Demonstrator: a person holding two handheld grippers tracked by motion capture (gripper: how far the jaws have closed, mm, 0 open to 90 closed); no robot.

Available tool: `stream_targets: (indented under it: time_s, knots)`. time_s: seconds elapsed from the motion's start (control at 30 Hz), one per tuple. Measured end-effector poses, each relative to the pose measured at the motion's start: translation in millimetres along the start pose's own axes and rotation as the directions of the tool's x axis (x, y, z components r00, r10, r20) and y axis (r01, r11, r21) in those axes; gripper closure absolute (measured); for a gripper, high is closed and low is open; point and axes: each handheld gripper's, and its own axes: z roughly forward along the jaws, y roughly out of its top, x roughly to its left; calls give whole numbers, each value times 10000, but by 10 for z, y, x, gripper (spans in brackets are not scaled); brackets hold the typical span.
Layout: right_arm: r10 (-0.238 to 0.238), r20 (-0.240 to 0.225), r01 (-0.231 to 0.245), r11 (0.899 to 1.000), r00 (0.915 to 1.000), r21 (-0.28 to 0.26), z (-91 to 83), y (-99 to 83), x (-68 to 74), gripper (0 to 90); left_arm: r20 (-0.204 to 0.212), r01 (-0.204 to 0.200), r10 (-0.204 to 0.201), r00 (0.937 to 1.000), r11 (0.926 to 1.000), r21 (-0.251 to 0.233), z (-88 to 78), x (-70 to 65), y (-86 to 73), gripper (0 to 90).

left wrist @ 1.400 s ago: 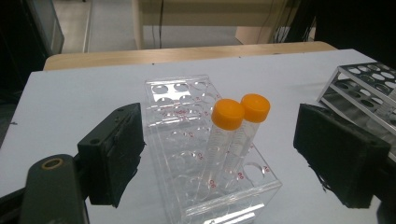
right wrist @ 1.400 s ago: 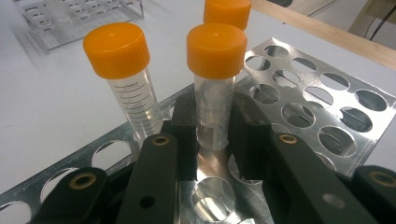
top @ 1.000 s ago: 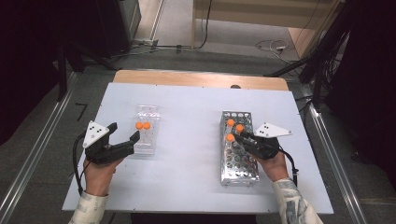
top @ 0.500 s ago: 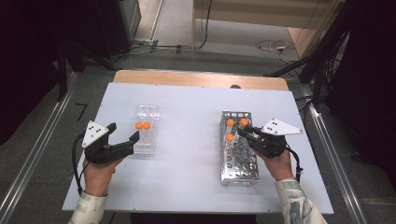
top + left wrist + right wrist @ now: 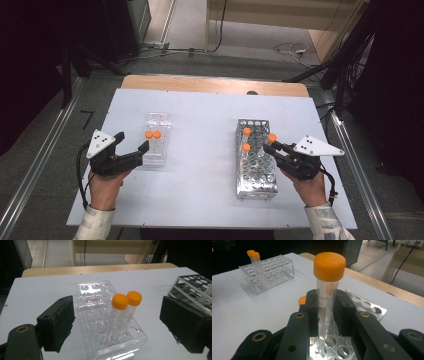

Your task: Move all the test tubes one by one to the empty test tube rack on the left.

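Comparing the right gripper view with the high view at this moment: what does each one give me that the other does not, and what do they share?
Right gripper view alone: the right claw shut on the lifted tube, the tube's bottom tip clear above the holes of the metal rack, and dark print on the tube wall.

High view alone: both hands, the left claw open beside the clear rack, two more orange-capped tubes standing in the metal rack, and the table's whole outline.

Both: the lifted tube's orange cap, the metal rack, and the clear rack holding two capped tubes.
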Motion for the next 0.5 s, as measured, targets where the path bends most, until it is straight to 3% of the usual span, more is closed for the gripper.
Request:
stream_targets:
  time_s: [0.23,0.5]
  knots:
    - [302,-81,-301,9995,9995,63,-156,-77,114,724,46,47,-47,10000,9999,-90,-13,-1,12,128]
    - [21,-624,-23,10000,9980,-33,-185,-64,360,724,147,26,-26,9999,10000,-11,0,-18,8,129]
